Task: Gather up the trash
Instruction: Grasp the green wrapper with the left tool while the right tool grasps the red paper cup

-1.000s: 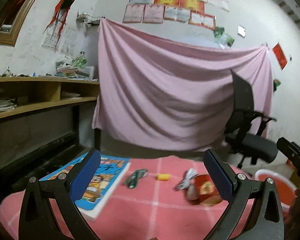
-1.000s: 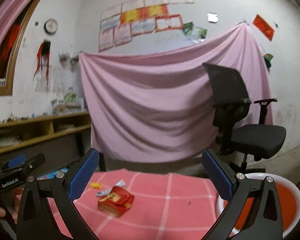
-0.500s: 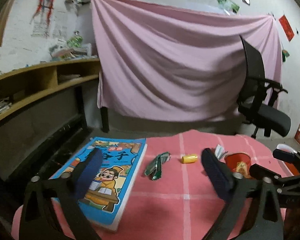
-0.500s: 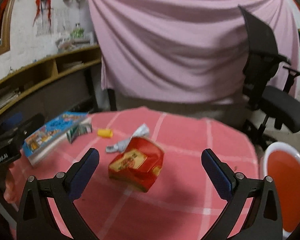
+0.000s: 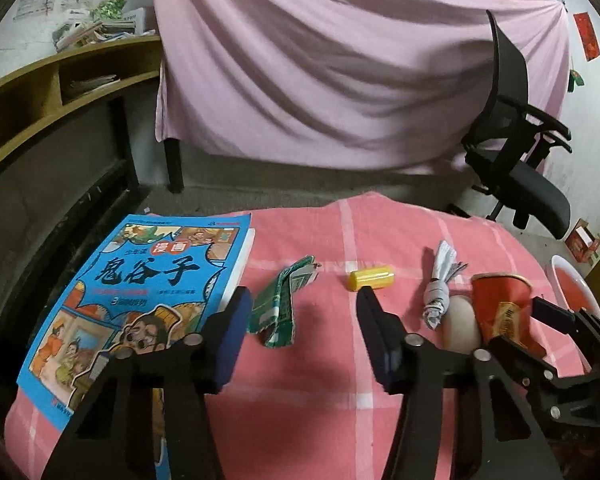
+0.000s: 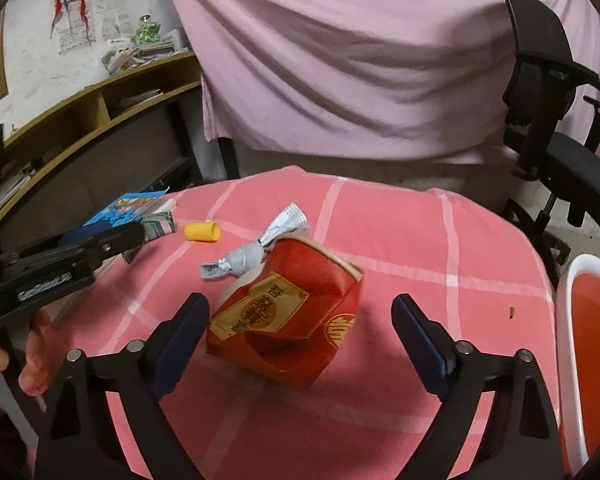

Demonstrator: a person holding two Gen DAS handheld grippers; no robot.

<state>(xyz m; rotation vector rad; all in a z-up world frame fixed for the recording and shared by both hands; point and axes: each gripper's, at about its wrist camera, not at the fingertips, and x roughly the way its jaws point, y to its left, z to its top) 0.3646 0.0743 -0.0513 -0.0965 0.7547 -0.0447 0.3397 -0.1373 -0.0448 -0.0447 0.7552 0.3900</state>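
On the pink checked tablecloth (image 5: 324, 360) lie a green wrapper (image 5: 281, 307), a yellow cap (image 5: 371, 277), a twisted silver wrapper (image 5: 439, 290), a pale egg-like ball (image 5: 461, 324) and a crumpled red carton (image 6: 286, 320). My left gripper (image 5: 302, 330) is open just above the cloth, with the green wrapper between its fingers and slightly ahead. My right gripper (image 6: 300, 332) is open with its fingers either side of the red carton (image 5: 504, 312), not touching it. The ball (image 6: 236, 286) is mostly hidden behind the carton.
A blue comic book (image 5: 140, 300) lies at the table's left edge. A red basin with a white rim (image 6: 592, 352) stands to the right of the table. A black office chair (image 5: 516, 160) and a pink sheet (image 5: 340, 60) are behind, wooden shelves (image 5: 40, 92) to the left.
Both grippers have tilted down and moved forward to the table. The left now frames the green wrapper and the right the red carton; both stay open.
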